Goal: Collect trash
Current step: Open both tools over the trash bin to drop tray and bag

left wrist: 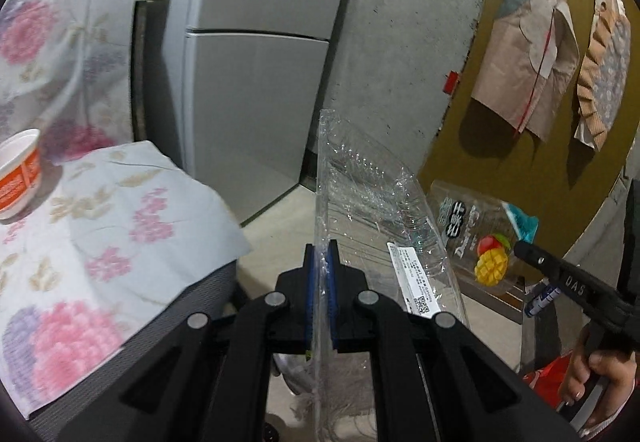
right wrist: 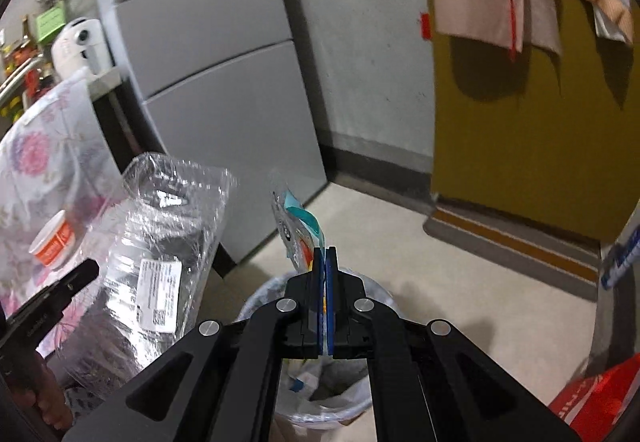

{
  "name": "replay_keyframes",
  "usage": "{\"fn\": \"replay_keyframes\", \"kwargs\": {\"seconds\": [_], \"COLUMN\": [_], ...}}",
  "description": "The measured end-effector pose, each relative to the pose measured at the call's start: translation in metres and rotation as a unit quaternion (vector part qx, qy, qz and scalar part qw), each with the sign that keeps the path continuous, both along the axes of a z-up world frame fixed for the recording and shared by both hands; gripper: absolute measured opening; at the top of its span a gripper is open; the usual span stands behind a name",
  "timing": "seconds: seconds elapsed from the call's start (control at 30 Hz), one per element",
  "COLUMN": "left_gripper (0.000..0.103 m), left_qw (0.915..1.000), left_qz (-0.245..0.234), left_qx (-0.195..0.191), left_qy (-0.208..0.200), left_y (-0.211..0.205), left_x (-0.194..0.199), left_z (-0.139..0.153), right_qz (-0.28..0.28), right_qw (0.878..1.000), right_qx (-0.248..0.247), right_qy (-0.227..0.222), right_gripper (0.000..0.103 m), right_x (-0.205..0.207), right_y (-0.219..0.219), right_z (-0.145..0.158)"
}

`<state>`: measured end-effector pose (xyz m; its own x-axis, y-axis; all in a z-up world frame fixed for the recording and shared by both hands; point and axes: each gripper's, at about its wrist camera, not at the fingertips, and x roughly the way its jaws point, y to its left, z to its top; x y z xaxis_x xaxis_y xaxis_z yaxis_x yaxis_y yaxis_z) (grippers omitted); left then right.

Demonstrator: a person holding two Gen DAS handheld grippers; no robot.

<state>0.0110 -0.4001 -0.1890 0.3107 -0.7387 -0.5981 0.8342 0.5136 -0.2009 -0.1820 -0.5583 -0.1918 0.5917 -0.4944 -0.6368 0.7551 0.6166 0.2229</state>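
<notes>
Cup (left wrist: pixel 18 172) on cloth (left wrist: pixel 120 226), left; bin (right wrist: pixel 320 382) below wrapper (right wrist: pixel 300 234)

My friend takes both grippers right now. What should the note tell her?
Left gripper: shut on the clear plastic tray, held up in the air.
Right gripper: shut on the mango snack wrapper, right above the trash bin.
Done: both pieces picked up; the bin already holds some trash.
Left: drop the wrapper in, then the tray. The orange cup sits on the flowered cloth; probably next.
</notes>
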Motion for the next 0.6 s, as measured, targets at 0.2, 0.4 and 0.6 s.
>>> {"fn": "replay_keyframes", "kwargs": {"seconds": [0.2, 0.4, 0.6], "left_gripper": [0.004, 0.03, 0.037], "left_qw": [0.9997, 0.9986, 0.9979], "left_qz": [-0.014, -0.02, -0.016], "left_qx": [0.016, 0.037, 0.042], "left_qy": [0.012, 0.032, 0.046], "left_y": [-0.034, -0.052, -0.045], "left_x": [0.001, 0.005, 0.016], "left_z": [-0.016, -0.032, -0.038], "right_qz": [-0.01, -0.002, 0.008], "right_qw": [0.999, 0.995, 0.99], "right_qx": [0.035, 0.089, 0.124], "right_qy": [0.012, 0.034, 0.061], "right_gripper": [0.003, 0.009, 0.038], "right_x": [0.0, 0.017, 0.032], "right_y": [-0.017, -0.035, -0.031], "right_z": [-0.026, -0.059, -0.079]}}
